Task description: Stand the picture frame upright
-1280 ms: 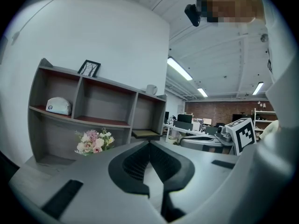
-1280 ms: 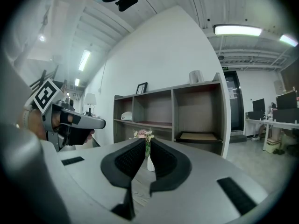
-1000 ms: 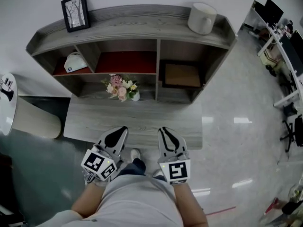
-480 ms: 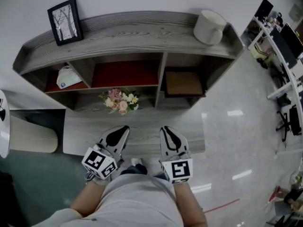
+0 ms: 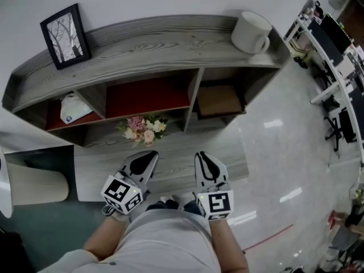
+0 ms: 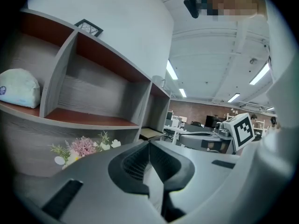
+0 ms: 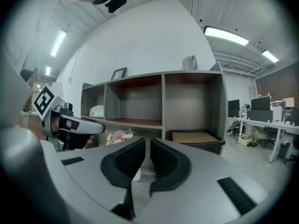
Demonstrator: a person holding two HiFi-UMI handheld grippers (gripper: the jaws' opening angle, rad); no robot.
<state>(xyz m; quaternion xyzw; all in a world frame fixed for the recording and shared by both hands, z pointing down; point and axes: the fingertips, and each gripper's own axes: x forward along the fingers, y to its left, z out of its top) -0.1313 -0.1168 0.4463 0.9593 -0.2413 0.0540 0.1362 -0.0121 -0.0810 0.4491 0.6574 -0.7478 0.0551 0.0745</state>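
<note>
The black picture frame (image 5: 63,36) with a tree drawing stands upright on top of the grey shelf unit (image 5: 153,41), at its left end against the wall. It also shows small in the left gripper view (image 6: 88,27) and the right gripper view (image 7: 118,73). My left gripper (image 5: 149,154) and right gripper (image 5: 203,155) hang side by side close to my body, over the low grey bench (image 5: 176,161), far from the frame. Both are shut with nothing between the pads; the same shows close up for the left gripper (image 6: 149,143) and the right gripper (image 7: 145,141).
A white mug (image 5: 250,32) sits at the shelf top's right end. In the compartments are a white cap (image 5: 71,108), pink flowers (image 5: 142,129) and a brown board (image 5: 219,100). A round white stool (image 5: 31,183) stands at left; office desks and chairs (image 5: 335,67) at right.
The head view has shifted, so the shelf and frame sit further left and look larger. Both grippers stay shut in about the same place near my body.
</note>
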